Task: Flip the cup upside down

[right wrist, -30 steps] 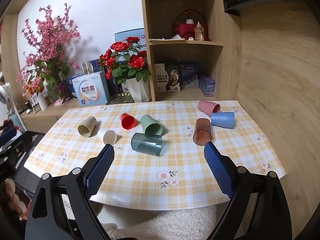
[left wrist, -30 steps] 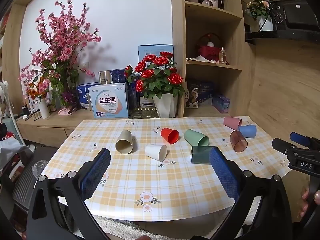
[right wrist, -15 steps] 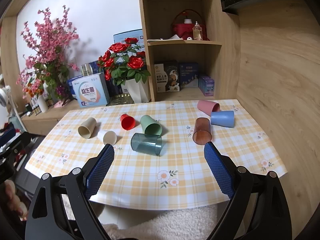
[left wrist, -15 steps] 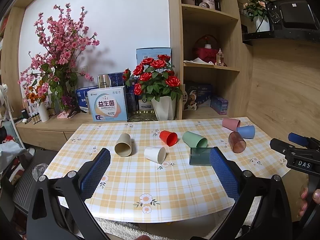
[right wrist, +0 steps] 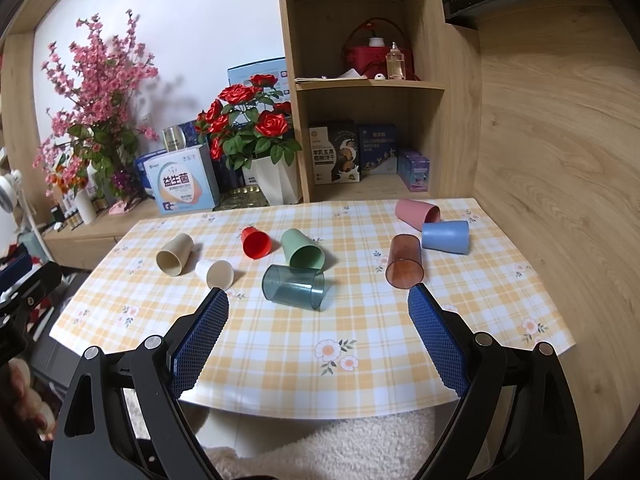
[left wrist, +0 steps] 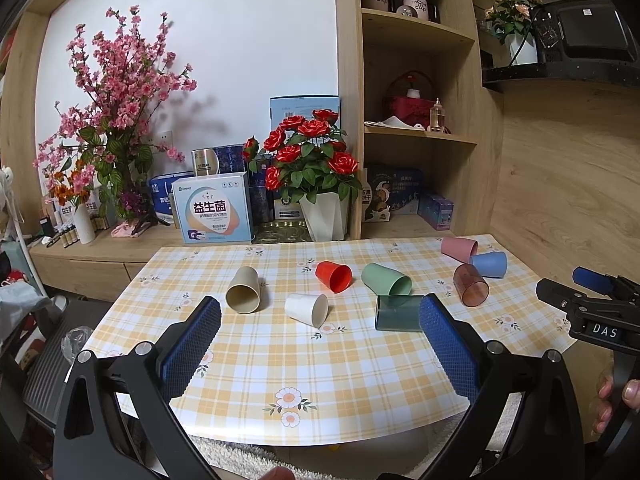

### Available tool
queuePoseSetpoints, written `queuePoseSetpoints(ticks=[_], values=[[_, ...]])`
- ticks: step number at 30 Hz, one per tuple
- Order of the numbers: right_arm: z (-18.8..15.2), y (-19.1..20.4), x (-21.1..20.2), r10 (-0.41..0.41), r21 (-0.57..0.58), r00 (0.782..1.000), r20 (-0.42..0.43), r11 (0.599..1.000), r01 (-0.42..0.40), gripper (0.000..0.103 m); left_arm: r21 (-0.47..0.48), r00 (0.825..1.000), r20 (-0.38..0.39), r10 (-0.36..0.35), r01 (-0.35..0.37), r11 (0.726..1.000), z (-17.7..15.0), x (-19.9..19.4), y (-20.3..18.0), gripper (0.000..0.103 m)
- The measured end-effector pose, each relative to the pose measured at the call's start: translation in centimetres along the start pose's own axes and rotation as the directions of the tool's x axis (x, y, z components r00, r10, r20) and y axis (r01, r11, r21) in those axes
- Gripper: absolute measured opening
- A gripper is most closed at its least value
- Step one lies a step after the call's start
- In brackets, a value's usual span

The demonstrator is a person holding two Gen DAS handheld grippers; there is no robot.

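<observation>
On the counter [right wrist: 280, 344], eight cups are seen lying on their sides, none upright or inverted. From the right wrist view: beige cup [right wrist: 174, 254] at 9 o'clock of the group, white cup [right wrist: 216, 273] just beside it at 4 o'clock, red cup [right wrist: 256, 242] and green cup [right wrist: 301, 249] mid-counter, close together; whether they touch cannot be told. Teal translucent cup [right wrist: 294, 287] is laid crosswise just at 6 o'clock of the green one. Brown translucent cup [right wrist: 404, 261], blue cup [right wrist: 445, 237] and pink cup [right wrist: 416, 213] are clustered toward 2 o'clock; pink and blue look to be in contact.

Right hand-held gripper [right wrist: 318, 316] is held wide apart over the near counter edge, nothing between the pads. Left hand-held gripper [left wrist: 320, 320] is likewise spread wide and holds nothing; in its view the right pad overlaps and hides the teal cup's mouth end. The right unit is cut off at the 3 o'clock edge of the left view, its jaws out of frame there. Shelf contents [right wrist: 352, 156] behind are partly legible only.
</observation>
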State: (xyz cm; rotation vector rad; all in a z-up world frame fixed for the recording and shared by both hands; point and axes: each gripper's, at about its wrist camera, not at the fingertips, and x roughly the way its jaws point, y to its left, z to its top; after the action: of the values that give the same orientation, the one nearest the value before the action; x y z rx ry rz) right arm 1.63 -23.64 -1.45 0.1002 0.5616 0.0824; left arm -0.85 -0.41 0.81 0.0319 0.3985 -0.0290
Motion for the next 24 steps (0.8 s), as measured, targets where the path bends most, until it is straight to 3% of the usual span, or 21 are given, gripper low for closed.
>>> queuePoseSetpoints(ticks=[24], values=[[-0.11,0.0,0.02,0.0,0.003,1.0,-0.005,1.0,0.0,0.088,-0.008,1.0,-0.015,-0.001,0.001,1.0,-0.44,0.53,0.05,0.097]])
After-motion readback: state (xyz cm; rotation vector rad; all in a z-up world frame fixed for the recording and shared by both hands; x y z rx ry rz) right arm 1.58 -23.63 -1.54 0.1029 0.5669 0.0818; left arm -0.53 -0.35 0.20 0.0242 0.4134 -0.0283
